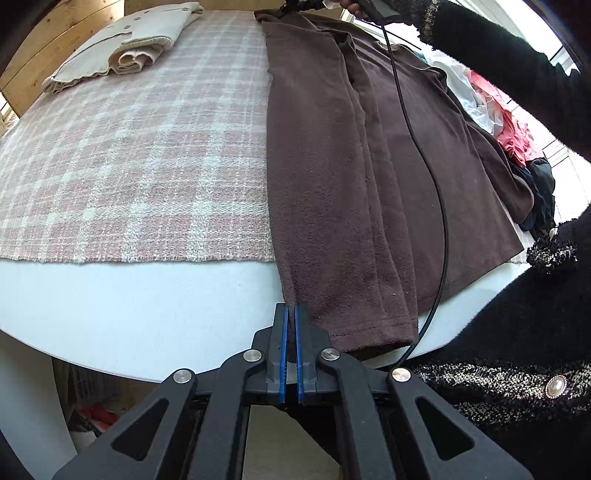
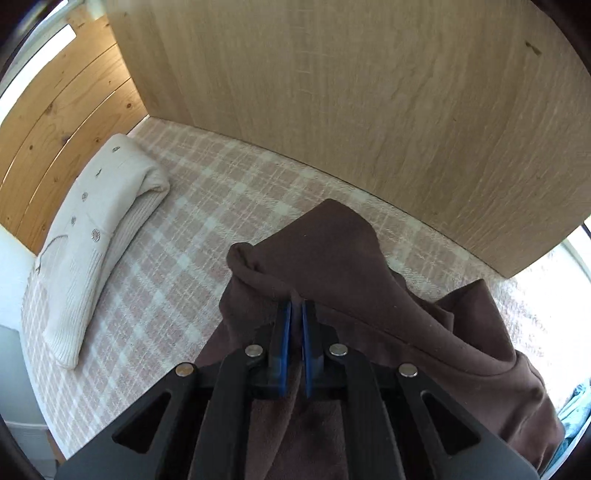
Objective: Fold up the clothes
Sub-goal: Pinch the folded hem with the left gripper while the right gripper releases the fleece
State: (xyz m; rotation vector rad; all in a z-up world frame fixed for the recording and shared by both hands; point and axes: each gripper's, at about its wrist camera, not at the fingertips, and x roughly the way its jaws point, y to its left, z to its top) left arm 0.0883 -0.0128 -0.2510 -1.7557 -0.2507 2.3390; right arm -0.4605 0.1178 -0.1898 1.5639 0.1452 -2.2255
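A brown fleece garment (image 1: 369,177) lies stretched lengthwise over the pink plaid cloth (image 1: 140,155) and the white table (image 1: 147,306). My left gripper (image 1: 291,314) is shut on its near hem corner at the table's front edge. At the far end my right gripper (image 2: 296,314) is shut on a bunched fold of the same brown garment (image 2: 332,258), which is lifted a little off the plaid cloth (image 2: 207,236). The right gripper (image 1: 295,5) appears small at the top of the left wrist view, with a hand and black sleeve (image 1: 498,66) behind it.
A folded cream cardigan (image 1: 125,44) (image 2: 92,229) lies at the far left of the cloth. Loose pink, white and dark clothes (image 1: 509,125) are heaped at the right. A wooden panel (image 2: 332,110) stands just behind the far edge. A black cable (image 1: 424,155) trails over the garment.
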